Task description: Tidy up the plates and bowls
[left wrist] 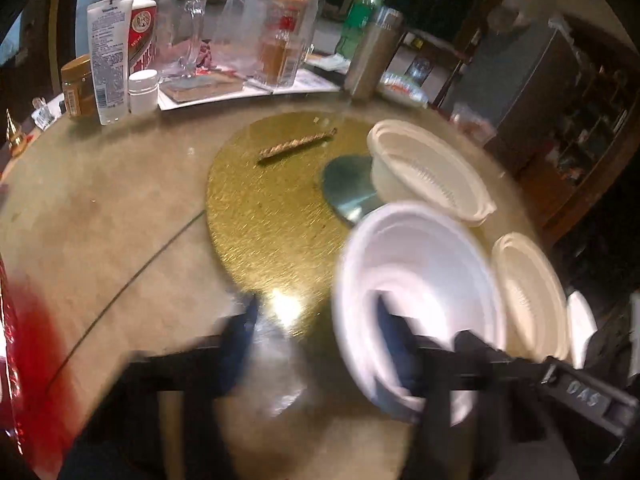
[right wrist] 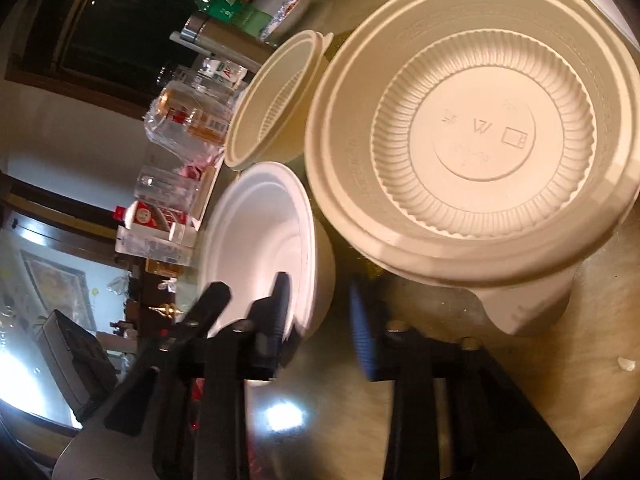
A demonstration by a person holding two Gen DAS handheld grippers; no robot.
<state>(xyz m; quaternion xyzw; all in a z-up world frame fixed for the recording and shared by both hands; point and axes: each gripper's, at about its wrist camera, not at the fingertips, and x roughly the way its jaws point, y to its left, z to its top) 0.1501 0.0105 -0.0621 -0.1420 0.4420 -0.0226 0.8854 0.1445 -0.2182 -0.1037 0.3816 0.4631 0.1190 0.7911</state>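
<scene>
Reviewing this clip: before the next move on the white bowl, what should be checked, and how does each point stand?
1. White bowl rim between the left gripper jaws: ok, one finger inside, one outside.
2. Left pads pressing the wall: not ok, the outer finger stands clear.
3. Right gripper straddles the same rim: ok.
4. Right pads pressing: not ok, a gap shows beside the outer pad.
5. Near cream bowl apart from the white bowl: cannot tell, they overlap in both views.
6. White bowl empty: ok.
</scene>
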